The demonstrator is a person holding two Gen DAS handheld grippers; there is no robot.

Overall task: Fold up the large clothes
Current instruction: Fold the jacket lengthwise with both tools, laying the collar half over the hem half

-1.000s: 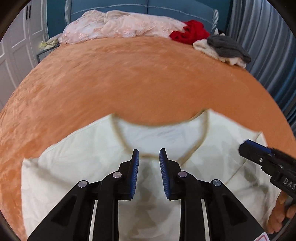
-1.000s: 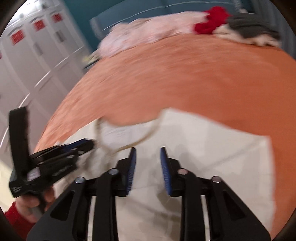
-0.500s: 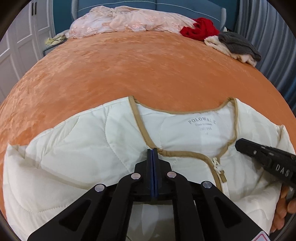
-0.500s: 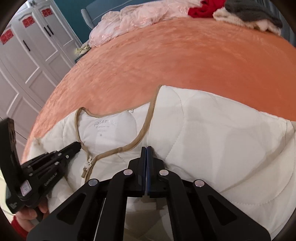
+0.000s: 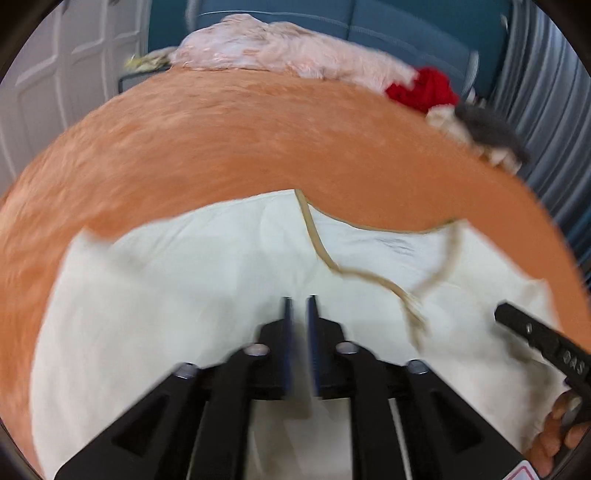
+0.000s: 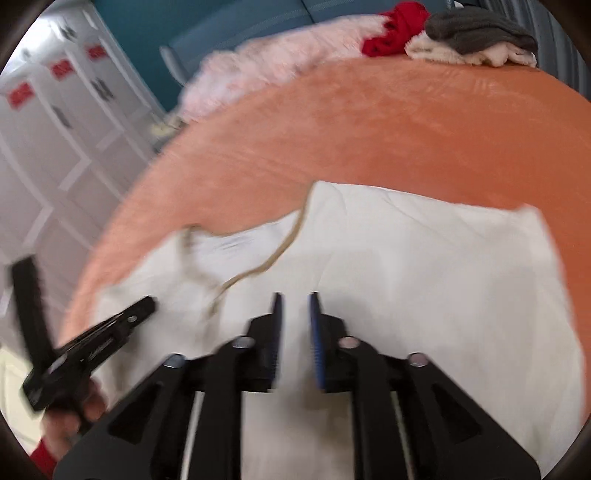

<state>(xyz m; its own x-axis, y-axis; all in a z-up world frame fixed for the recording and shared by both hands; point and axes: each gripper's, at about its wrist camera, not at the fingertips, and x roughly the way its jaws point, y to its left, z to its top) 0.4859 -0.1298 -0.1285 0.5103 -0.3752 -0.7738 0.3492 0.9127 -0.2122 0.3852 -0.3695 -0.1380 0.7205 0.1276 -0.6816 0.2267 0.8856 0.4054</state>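
Note:
A cream quilted jacket (image 5: pixel 177 280) with tan trim lies spread on the orange bed cover (image 5: pixel 258 147), its neckline (image 5: pixel 314 236) facing away from me. My left gripper (image 5: pixel 300 301) hovers over the jacket's left front, left of the neckline. Its jaws are opening, a narrow gap shows and no cloth is pinched. My right gripper (image 6: pixel 295 297) is over the jacket (image 6: pixel 424 266) to the right of the neckline (image 6: pixel 291 236). Its jaws are also opening, with nothing between them. Each wrist view shows the other gripper at its edge: the right gripper (image 5: pixel 517 323), the left gripper (image 6: pixel 129 317). Both views are blurred.
At the far end of the bed lie a pink garment pile (image 5: pixel 288 51), a red garment (image 5: pixel 424 88) and a grey knit on cream cloth (image 6: pixel 476 29). Behind them is a blue headboard (image 5: pixel 388 29). White wardrobe doors (image 6: pixel 55 122) stand left, grey curtains (image 5: pixel 546 92) right.
Half a second ago both grippers were shut near the neckline; now each shows a narrow gap. The left has slid left and the right has slid right across the jacket.

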